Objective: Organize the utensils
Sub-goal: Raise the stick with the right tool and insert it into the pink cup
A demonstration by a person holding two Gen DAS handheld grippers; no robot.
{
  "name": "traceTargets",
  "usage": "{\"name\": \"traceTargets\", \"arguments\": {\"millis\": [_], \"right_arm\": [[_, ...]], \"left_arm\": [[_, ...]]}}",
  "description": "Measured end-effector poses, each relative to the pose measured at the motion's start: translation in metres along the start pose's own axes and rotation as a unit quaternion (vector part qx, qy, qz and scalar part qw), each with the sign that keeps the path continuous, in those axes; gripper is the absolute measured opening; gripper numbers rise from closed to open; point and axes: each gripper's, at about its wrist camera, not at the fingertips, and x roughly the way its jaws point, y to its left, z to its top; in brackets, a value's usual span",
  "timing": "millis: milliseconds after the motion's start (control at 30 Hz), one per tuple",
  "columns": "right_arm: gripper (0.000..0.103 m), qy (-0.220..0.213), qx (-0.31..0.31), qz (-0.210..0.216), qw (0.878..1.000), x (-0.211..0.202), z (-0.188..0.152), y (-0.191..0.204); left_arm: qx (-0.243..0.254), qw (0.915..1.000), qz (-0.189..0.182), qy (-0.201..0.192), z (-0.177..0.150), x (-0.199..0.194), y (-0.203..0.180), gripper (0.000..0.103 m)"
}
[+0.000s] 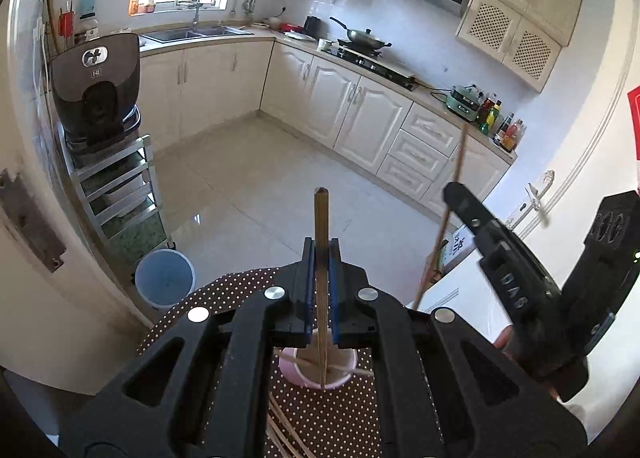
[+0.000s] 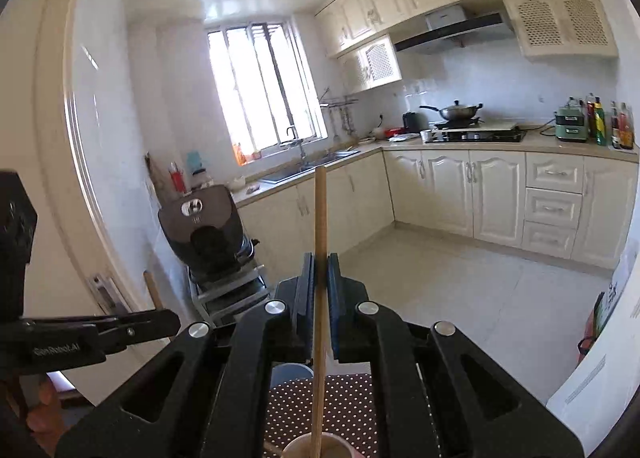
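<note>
We work from the left: our left gripper [image 1: 321, 254] is clamped on a dark wooden chopstick [image 1: 321, 217], the stick standing nearly upright between the blue pads, its lower end down inside the pink cup [image 1: 348, 372] that sits on the dotted cloth of the desk [image 1: 224, 294]. A few more chopsticks [image 1: 284, 434] lie loose on that cloth just below the cup, and another seems to rest across its rim. Further right, our right gripper [image 2: 320, 270] is likewise closed narrow on a lighter chopstick [image 2: 319, 213], held upright, and its lower end reaches down toward the mouth of the same cup [image 2: 332, 446], seen at the bottom edge of the right wrist view; whether that tip is inside or just above the rim we cannot tell. We judge the step in hand to be the gathering of the sticks into the cup, one in each gripper. The next move calls for keeping each stick upright over the cup's mouth, lowering it until the tip is well inside, then easing the pads apart so it drops without tipping the light cup
</note>
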Motion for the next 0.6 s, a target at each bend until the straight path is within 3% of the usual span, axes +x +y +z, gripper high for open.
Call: {"name": "traceTargets", "arguments": {"millis": [167, 267, 600], "right_arm": [[0.005, 0.03, -0.012, 0.019, 0.999, 0.017, -0.006, -0.003], [0.005, 0.037, -0.018, 0.026, 0.999, 0.019, -0.008, 0.0], [0.005, 0.041, -0.03, 0.02, 0.999, 0.02, -0.012, 0.005]], "left_arm": [[-0.009, 0.9999, 0.001, -0.007, 0.003, 0.005, 0.0, 0.006], [-0.019, 0.9996, -0.013, -0.018, 0.008, 0.0, 0.001, 0.006], [0.0, 0.9999, 0.003, -0.015, -0.002, 0.013, -0.01, 0.006]]}}
